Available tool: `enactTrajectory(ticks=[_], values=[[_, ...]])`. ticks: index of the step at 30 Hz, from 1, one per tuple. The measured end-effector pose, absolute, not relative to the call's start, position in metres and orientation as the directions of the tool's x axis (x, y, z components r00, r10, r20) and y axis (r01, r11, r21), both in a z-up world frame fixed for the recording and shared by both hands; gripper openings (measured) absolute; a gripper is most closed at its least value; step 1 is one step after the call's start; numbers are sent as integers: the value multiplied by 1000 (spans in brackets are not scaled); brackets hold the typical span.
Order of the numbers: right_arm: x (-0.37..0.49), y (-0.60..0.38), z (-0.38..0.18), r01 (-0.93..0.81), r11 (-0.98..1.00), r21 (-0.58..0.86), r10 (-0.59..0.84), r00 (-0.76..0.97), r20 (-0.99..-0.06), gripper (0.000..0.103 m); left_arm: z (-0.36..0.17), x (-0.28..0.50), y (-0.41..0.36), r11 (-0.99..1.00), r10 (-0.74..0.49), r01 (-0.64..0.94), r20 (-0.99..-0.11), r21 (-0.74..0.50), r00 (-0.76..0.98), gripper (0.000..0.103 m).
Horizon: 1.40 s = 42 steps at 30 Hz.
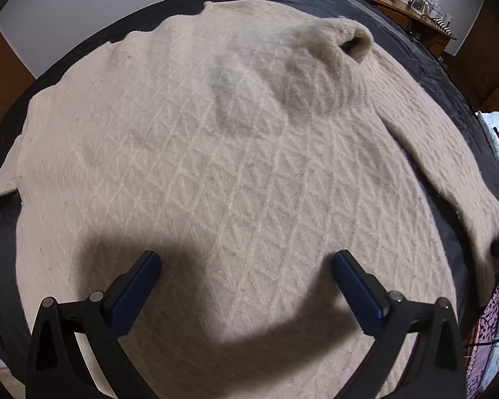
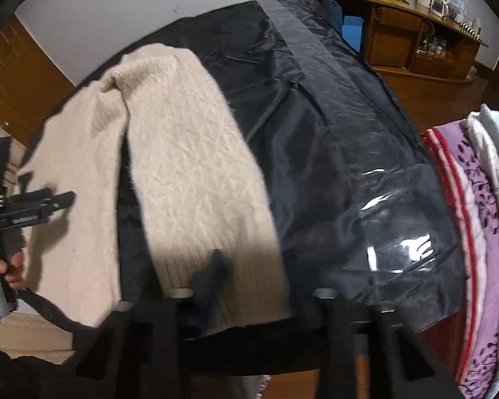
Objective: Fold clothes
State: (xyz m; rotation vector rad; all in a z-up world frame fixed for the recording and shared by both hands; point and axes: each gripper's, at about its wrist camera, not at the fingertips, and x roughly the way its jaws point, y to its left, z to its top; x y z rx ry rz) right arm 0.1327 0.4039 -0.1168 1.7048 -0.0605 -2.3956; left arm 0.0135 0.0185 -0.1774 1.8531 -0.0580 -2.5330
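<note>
Cream cable-knit woollen sweater (image 1: 216,153) spread flat over black glossy sheet-covered surface (image 1: 425,66), collar toward far edge, one sleeve (image 2: 196,173) lying apart alongside. Left gripper (image 1: 246,262) poised above sweater body, blue-padded fingers (image 1: 139,286) wide apart, nothing between. Right gripper (image 2: 262,286) blurred at sleeve cuff, grip impossible to tell. Stacked folded fabrics (image 2: 475,232) at right

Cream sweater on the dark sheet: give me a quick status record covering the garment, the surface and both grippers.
garment: cream cable-knit sweater, spread flat, not yet folded
surface: shiny black sheet
sleeve: long sleeve lying beside the body
left gripper: open over the body, holding nothing
right gripper: blurred, at the sleeve's ribbed cuff; grip unclear
nearby: purple patterned fabric pile
</note>
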Motion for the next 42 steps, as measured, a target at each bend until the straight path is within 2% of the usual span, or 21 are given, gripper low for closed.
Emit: enactTrajectory(ticks=[4, 9, 17, 23, 29, 33, 36, 37, 38, 39, 40, 42], values=[[124, 418, -111, 112, -994, -6, -34, -353, -935, 17, -180, 18, 21, -999, -16, -28, -954, 26, -301, 103], [108, 450, -106, 42, -985, -168, 139, -389, -911, 17, -183, 36, 22, -998, -5, -58, -954, 23, -301, 103], [91, 470, -113, -23, -977, -213, 205, -383, -901, 17, -187, 71, 18, -985, 21, -168, -958, 29, -287, 103], [88, 470, -94, -81, -986, -145, 165, -419, -893, 18, -190, 79, 13, -983, 35, -183, -959, 18, -280, 103], [82, 416, -91, 59, -997, 45, -64, -385, -921, 19, -184, 50, 28, -981, 32, -192, -968, 18, -250, 103], [77, 386, -111, 87, -994, 59, -85, -326, -942, 21, -174, 2, 46, -980, 50, -197, -951, 11, -305, 103], [74, 384, -112, 50, -998, 36, -51, -339, -940, 27, -177, -17, 48, -982, 47, -186, -949, 13, -313, 103], [72, 388, -112, 25, -999, 39, -45, -336, -941, 36, -182, -15, 42, -982, 45, -187, -949, 15, -311, 103], [72, 391, -113, 1, -999, 38, -36, -333, -942, 50, -185, 22, 43, -981, 42, -191, -951, 18, -305, 103], [72, 397, -115, -29, -999, 41, -29, -329, -944, 55, -185, 59, 52, -980, 37, -198, -954, 24, -297, 103], [72, 403, -117, -59, -997, 40, -19, -326, -945, 58, -190, 57, 52, -977, 28, -209, -958, 34, -285, 103], [71, 413, -120, -106, -994, 15, 21, -334, -942, 58, -199, 57, 50, -974, 36, -225, -965, 24, -260, 103]])
